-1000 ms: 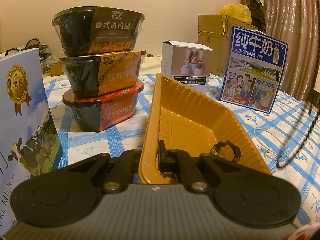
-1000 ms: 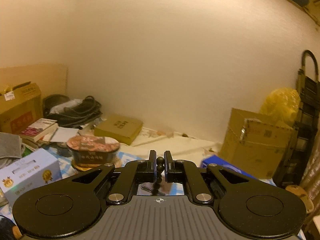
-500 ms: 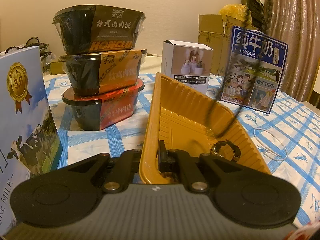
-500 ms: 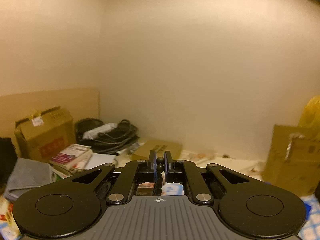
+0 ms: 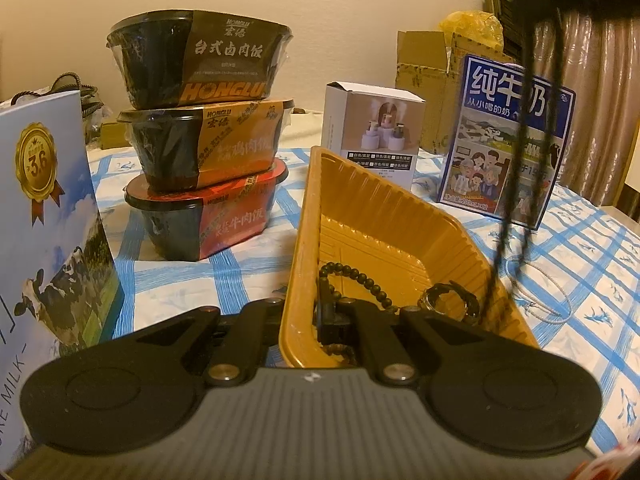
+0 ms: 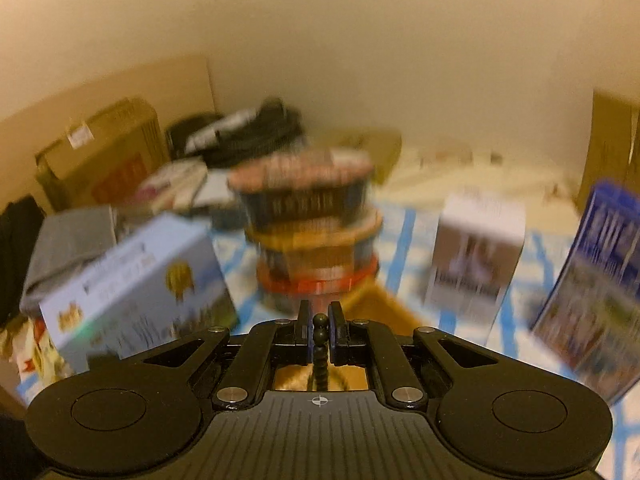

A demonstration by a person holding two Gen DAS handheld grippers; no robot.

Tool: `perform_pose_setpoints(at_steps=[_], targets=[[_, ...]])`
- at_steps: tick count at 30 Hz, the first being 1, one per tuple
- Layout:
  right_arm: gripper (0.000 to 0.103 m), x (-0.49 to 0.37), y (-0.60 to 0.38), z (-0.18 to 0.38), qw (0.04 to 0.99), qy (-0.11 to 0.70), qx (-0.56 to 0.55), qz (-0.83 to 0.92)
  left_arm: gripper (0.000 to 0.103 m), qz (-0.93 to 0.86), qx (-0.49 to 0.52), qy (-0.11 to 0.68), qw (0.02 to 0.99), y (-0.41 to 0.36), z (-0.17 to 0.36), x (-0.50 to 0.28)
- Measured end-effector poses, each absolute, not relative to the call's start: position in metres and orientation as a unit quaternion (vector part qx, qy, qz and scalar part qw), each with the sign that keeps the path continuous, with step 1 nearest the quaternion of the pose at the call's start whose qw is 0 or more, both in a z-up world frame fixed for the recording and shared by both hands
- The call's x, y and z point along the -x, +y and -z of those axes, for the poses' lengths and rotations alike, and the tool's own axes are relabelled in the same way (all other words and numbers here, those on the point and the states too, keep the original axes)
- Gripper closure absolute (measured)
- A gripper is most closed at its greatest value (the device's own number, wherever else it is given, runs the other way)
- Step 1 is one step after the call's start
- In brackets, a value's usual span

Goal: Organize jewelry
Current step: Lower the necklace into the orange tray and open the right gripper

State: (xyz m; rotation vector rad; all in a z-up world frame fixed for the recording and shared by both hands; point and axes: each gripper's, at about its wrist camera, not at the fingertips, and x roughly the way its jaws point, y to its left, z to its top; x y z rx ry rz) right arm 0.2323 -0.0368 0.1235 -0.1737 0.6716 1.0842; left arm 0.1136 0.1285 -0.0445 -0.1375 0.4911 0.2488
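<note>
the right gripper [image 6: 319, 330] pinches the top of a bead string [image 5: 352, 274], whose lower end already lies in the near end of the yellow tray [image 5: 306, 216] beside a ring [image 5: 448, 302]. the left gripper [image 5: 304, 316] is clamped on the tray's near rim. best lower slowly, coil the strand inside, then release.

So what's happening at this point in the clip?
The left hand-held gripper is clamped on the near rim of the ribbed orange plastic tray. The right hand-held gripper pinches a black beaded necklace, feeding it into the tray. Beads already lie on the tray floor beside a dark ring.
</note>
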Motion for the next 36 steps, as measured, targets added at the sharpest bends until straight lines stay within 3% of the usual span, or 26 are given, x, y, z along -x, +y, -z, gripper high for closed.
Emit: perform_pose_setpoints(at_steps=[12,25,29,36], targets=[[0.096,-0.232,-0.033,-0.036,0.791,0.386,0.117,-0.459,0.098,-0.123,0.066,0.242,0.960,0.128,0.045,-0.114],[0.096,-0.235,-0.032,-0.111,0.820,0.227,-0.047,-0.523,0.098,-0.123,0.065,0.243,0.960,0.127,0.044,-0.113],[0.096,-0.238,-0.028,-0.077,0.807,0.292,-0.031,-0.512,0.098,-0.122,0.065,0.244,0.960,0.129,0.044,-0.114],[0.096,-0.231,-0.033,0.031,0.789,0.421,0.017,-0.446,0.098,-0.121,0.065,0.244,0.960,0.129,0.044,-0.113]])
